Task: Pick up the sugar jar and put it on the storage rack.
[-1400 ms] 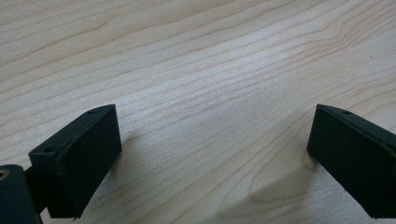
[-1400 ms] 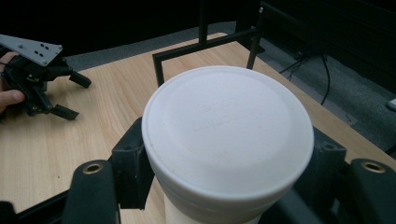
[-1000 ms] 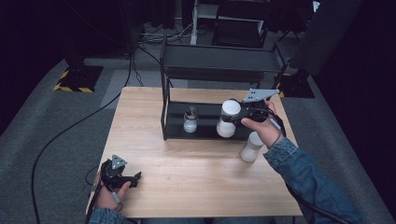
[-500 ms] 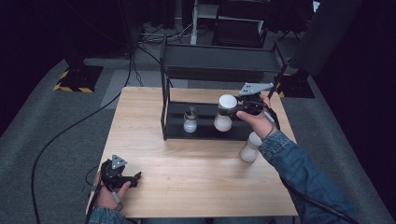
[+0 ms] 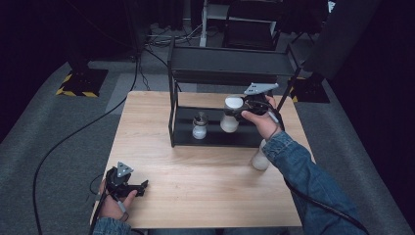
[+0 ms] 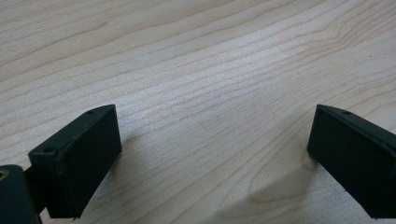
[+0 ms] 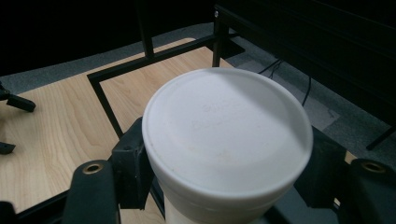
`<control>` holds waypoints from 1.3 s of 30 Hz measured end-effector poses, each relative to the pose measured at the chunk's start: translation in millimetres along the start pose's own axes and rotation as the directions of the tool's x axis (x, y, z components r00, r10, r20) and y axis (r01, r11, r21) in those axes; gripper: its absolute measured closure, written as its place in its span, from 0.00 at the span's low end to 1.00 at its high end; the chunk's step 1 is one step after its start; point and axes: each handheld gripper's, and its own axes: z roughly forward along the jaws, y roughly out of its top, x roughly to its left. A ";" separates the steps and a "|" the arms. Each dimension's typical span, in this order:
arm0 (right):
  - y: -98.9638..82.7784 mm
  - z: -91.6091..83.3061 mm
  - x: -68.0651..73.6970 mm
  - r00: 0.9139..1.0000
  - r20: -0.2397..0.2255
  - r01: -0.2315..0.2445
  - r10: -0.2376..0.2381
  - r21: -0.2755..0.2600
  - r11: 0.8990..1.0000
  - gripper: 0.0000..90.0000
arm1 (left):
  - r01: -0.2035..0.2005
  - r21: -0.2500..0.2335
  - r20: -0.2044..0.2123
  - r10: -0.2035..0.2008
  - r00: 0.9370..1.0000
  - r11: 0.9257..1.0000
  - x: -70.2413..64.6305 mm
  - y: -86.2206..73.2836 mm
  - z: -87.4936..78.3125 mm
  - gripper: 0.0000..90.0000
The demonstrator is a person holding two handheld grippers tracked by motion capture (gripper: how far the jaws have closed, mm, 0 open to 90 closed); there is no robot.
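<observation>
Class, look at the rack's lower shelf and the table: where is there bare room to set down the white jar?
On the rack shelf, the stretch right of the small bottle is free beneath the white jar held by the right gripper. The table is bare between the left gripper and another jar. It is tightest near the bottle.

A lab or recording studio is showing here — black curtains hanging around, cables (image 5: 73, 137) trailing over grey carpet (image 5: 44, 147), hazard-striped stand feet (image 5: 78, 83), a lone wooden worktop (image 5: 205, 181).
</observation>
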 end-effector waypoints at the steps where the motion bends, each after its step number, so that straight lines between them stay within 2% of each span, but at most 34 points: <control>1: -0.3 1.8 -1.0 1.000 0.000 0.000 0.000 0.001 1.000 0.37 | 0.000 0.000 0.000 0.000 1.000 1.000 0.0 0.0 0.0 0.03; 18: -4.5 29.4 -8.8 0.999 0.006 0.032 -0.032 0.004 0.999 0.37 | -0.004 0.001 0.002 0.004 1.000 1.000 0.3 0.1 0.0 0.03; 39: -15.4 54.6 -15.0 1.000 -0.008 -0.008 0.008 0.042 0.999 0.37 | -0.005 0.001 0.003 0.005 1.000 1.000 0.5 0.2 0.0 0.03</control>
